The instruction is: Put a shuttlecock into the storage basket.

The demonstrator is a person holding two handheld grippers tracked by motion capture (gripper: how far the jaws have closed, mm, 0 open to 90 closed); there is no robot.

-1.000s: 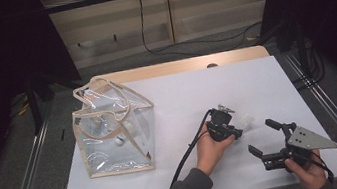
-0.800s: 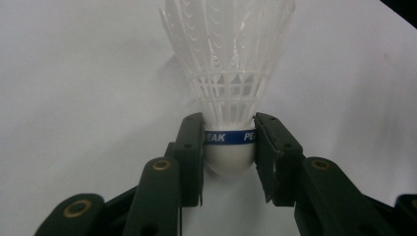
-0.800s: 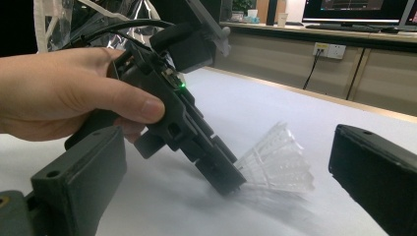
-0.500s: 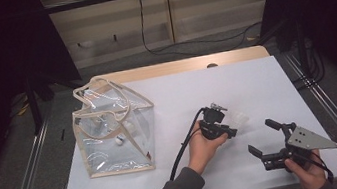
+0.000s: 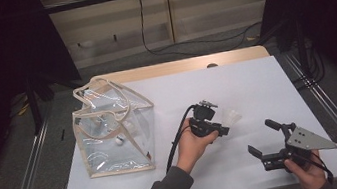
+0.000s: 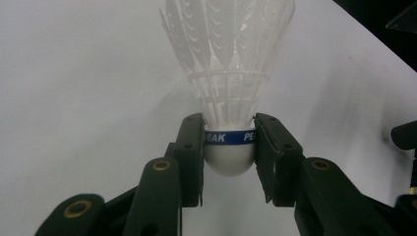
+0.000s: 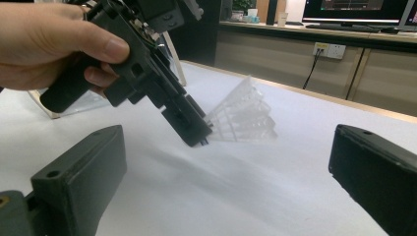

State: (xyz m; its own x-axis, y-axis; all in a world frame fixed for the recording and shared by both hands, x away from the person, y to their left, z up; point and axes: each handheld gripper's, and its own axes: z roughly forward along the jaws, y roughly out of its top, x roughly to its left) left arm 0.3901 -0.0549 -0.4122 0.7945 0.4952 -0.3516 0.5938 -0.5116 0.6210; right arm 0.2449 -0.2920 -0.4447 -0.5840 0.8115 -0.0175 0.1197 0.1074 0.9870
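A white feather shuttlecock [image 6: 228,73] with a blue band round its cork is clamped at the cork by my left gripper [image 6: 229,152], which is shut on it. In the high view the left gripper [image 5: 223,129] is near the middle of the white table [image 5: 255,81], and the shuttlecock [image 5: 233,117] points right from it. The right gripper view has the shuttlecock [image 7: 243,120] tilted, its feathers low over the table. My right gripper [image 5: 259,136] stands open at the front right, apart from it, with nothing between its fingers [image 7: 83,172].
A clear plastic bag [image 5: 111,131] with beige trim stands upright at the table's left, with small white items inside. A black cable [image 5: 174,146] trails from the left gripper towards the front edge. Dark curtains and metal rails flank the table.
The left hand has shifted a little left and upward, carrying the shuttlecock with it. The right gripper has stayed where it was.
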